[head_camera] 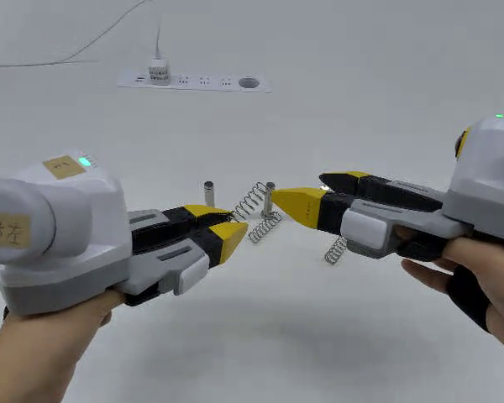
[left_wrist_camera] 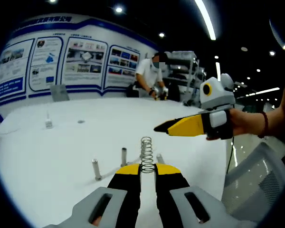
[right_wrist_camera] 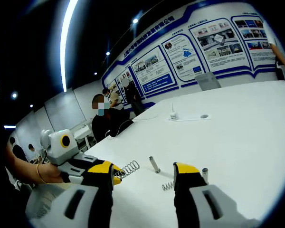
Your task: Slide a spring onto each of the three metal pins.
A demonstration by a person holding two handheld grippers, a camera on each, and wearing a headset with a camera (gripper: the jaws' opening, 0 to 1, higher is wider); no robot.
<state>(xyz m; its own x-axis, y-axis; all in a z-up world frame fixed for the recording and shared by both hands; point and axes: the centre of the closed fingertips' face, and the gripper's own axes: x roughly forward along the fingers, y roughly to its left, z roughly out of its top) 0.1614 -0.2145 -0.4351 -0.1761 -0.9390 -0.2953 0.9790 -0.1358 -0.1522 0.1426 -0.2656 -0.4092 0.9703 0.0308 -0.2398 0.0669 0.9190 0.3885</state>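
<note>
The left gripper (left_wrist_camera: pixel 147 167) pinches one end of a spring (left_wrist_camera: pixel 146 151) between its yellow tips. The coil stands out toward 12 o'clock in the left gripper view, and in the head view it slants toward 1 o'clock. The right gripper (right_wrist_camera: pixel 145 168) has its jaws parted with nothing between them. In the head view it hangs at 3 o'clock of the spring with its tips aimed at the coil. Three upright pins (left_wrist_camera: pixel 124 156) stand in a row just beyond the left tips, all apparently bare. In the head view the nearest pin (head_camera: pixel 270 198) stands right by the spring's free end. One loose spring (head_camera: pixel 265 228) lies at that pin's foot on the white workbench (head_camera: pixel 260 336), and another loose spring (head_camera: pixel 336 248) lies at 4 o'clock, under the right gripper. The step in hand looks like threading the first spring. To do it well, the left wrist should roll until the coil's bore looks straight down over the pin's top, then lower it slowly. Held by one end, the free end will likely wobble, so the right tips could steady it lightly without squeezing the coils. The left jaws should let go only once the coil surrounds the pin.
</note>
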